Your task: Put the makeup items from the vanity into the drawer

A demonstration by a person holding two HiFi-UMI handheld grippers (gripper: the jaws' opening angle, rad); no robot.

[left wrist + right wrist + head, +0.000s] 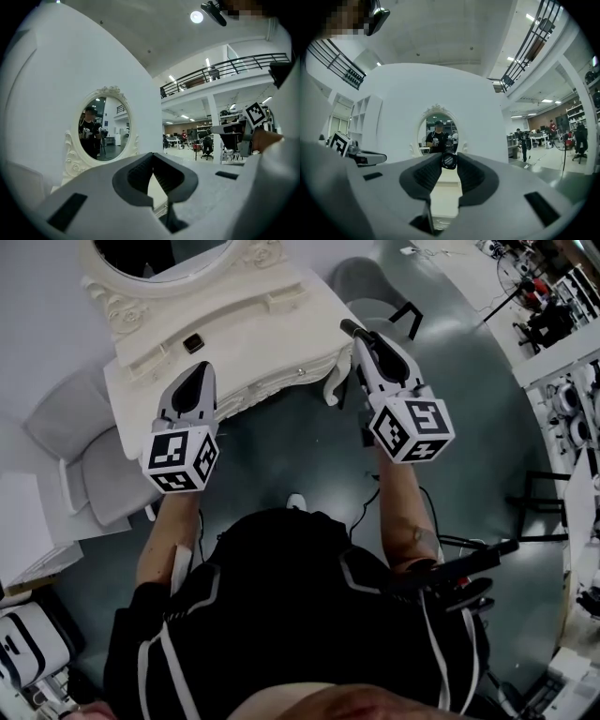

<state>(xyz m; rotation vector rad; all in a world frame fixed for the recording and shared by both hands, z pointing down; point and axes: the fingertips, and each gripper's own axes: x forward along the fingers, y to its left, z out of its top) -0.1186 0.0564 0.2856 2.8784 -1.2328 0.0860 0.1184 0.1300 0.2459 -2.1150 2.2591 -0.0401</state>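
A white vanity (253,329) with an oval mirror (103,126) stands ahead of me. On its top lies a small dark square makeup item (193,343). My left gripper (199,371) hovers over the vanity's front edge, its tips meeting with nothing between them. My right gripper (362,337) is past the vanity's right corner and is shut on a small black round-ended makeup tube (449,161), which sticks out beyond the tips as a dark stub (350,328). Both grippers point level toward the mirror.
A grey padded seat (89,460) stands left of the vanity and a grey chair (366,282) behind its right corner. The vanity front carries a small knob (300,371). Racks and equipment (572,409) line the right side. The floor below is dark green.
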